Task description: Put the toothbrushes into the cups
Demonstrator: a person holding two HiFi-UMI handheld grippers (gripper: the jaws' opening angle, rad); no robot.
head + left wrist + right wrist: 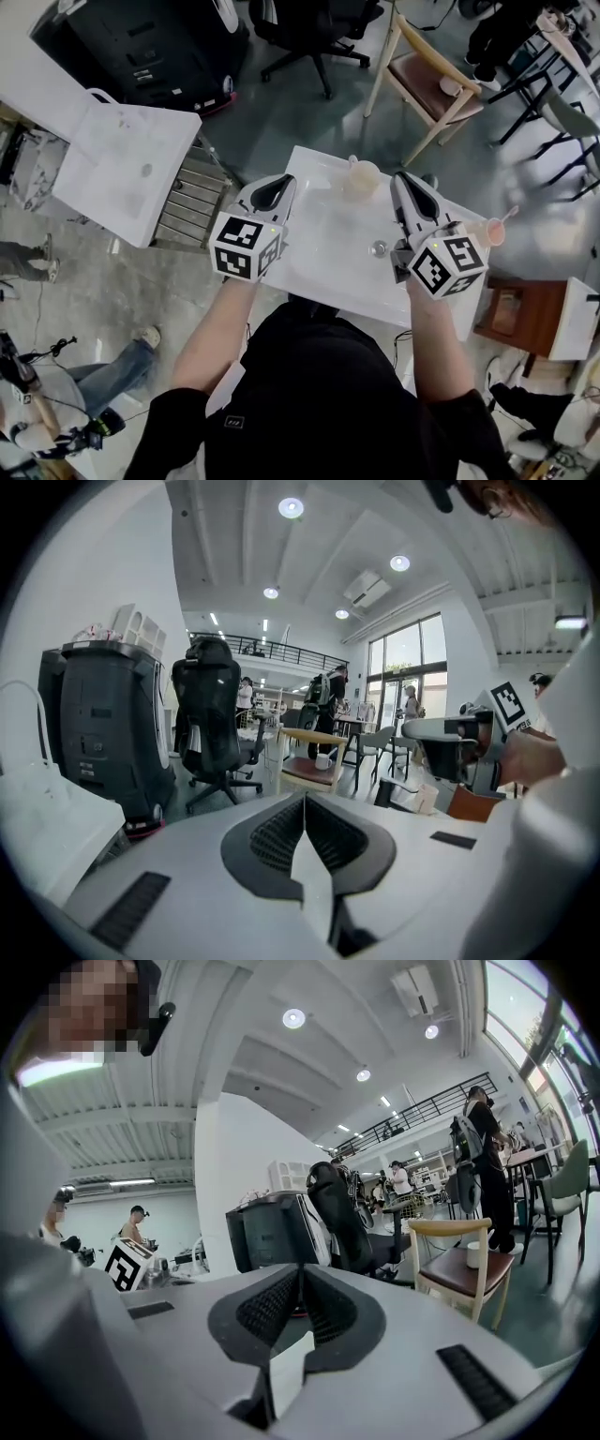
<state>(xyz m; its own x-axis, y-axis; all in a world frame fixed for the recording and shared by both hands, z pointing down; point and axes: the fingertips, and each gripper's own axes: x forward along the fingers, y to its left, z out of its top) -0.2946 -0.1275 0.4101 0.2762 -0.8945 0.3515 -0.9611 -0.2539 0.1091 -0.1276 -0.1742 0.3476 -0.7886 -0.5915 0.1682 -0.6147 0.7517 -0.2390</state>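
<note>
Both of your tools are closed and carrying nothing: the left gripper (279,186) has its jaws pressed together with nothing between them in its own view, and the right gripper (406,183) shows the same, pads meeting on empty air. You hold them side by side above the white basin top (319,234), the left over its left edge and the right just past the drain (379,248). The cream cup (362,178) stands at the middle of the far edge, with a short pale stub (352,161) rising at its rim that looks like a brush handle, though it is too small to be sure. The pink cup (493,232) sits at the right edge, just beyond your right tool's marker cube, and a toothbrush (509,216) leans out of it toward the upper right. No loose brush shows anywhere on the basin top, so the job looks finished or nearly so; check the cream cup before you call it done
</note>
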